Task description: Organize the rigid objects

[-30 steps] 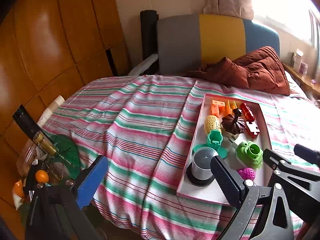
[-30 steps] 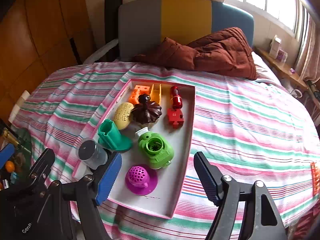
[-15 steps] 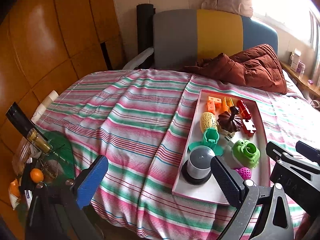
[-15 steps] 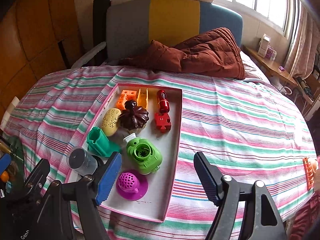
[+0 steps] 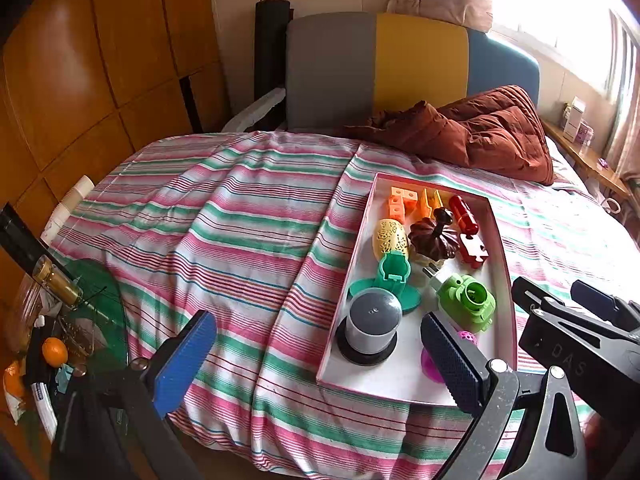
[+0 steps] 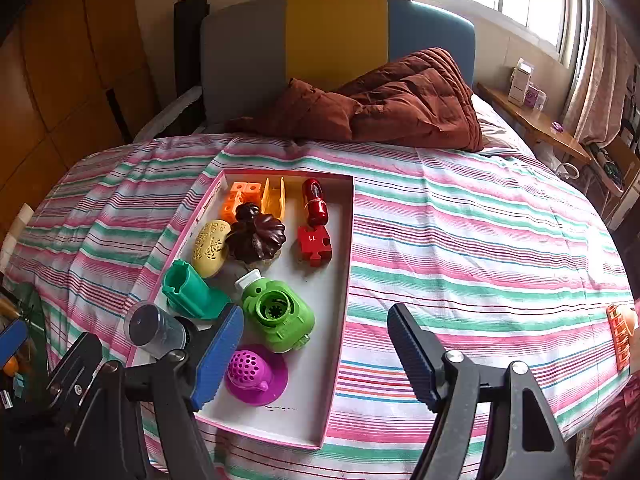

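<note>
Right wrist view: pink-rimmed tray (image 6: 347, 240) holds green camera toy (image 6: 280, 314), red puzzle piece (image 6: 314, 244).

- Both cameras have drawn back from the bed (image 6: 480, 240); more of the striped sheet shows on every side in both views.
- In the right wrist view the pink tray (image 6: 342, 300) now sits lower and further left, and an orange ladder-like piece (image 6: 618, 336) shows at the right edge.
- In the left wrist view the right gripper (image 5: 560, 308) shows more fully beside the tray's near corner.
</note>
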Demonstrator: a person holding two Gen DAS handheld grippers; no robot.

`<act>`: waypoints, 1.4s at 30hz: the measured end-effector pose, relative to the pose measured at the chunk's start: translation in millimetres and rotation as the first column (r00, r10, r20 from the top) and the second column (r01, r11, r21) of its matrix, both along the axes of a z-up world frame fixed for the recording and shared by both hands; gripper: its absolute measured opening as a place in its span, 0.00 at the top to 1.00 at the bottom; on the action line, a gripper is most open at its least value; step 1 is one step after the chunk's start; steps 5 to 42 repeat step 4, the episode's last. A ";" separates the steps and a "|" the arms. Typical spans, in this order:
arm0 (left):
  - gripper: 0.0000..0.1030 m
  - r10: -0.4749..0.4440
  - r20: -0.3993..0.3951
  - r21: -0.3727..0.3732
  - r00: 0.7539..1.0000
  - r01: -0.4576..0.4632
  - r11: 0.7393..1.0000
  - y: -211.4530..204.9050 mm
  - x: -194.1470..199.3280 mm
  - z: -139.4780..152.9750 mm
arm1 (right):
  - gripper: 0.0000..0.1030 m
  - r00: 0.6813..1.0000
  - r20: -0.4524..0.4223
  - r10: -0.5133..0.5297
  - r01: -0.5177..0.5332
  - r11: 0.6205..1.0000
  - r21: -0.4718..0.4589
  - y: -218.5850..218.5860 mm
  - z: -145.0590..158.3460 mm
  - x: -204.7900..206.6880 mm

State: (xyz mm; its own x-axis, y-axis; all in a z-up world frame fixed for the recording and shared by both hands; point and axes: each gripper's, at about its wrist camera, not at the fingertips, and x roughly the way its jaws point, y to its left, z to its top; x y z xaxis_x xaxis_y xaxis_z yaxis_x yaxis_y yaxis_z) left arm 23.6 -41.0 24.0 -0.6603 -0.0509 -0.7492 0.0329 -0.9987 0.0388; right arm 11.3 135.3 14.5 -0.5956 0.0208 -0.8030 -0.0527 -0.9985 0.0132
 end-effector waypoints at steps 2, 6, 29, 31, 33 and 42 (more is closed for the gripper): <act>0.00 0.020 -0.006 -0.004 1.000 -0.020 1.000 -0.6 0.5 -0.2 | 0.26 1.000 0.003 -0.003 0.003 1.000 -0.005 1.7 -0.6 -0.5; 0.00 0.022 -0.003 -0.006 1.000 -0.022 1.000 -0.3 0.0 -1.4 | 0.26 1.000 0.005 -0.006 0.006 1.000 -0.013 3.5 -1.1 -1.1; 0.00 0.022 -0.003 -0.006 1.000 -0.022 1.000 -0.3 0.0 -1.4 | 0.26 1.000 0.005 -0.006 0.006 1.000 -0.013 3.5 -1.1 -1.1; 0.00 0.022 -0.003 -0.006 1.000 -0.022 1.000 -0.3 0.0 -1.4 | 0.26 1.000 0.005 -0.006 0.006 1.000 -0.013 3.5 -1.1 -1.1; 0.00 0.022 -0.003 -0.006 1.000 -0.022 1.000 -0.3 0.0 -1.4 | 0.26 1.000 0.005 -0.006 0.006 1.000 -0.013 3.5 -1.1 -1.1; 0.00 0.022 -0.003 -0.006 1.000 -0.022 1.000 -0.3 0.0 -1.4 | 0.26 1.000 0.005 -0.006 0.006 1.000 -0.013 3.5 -1.1 -1.1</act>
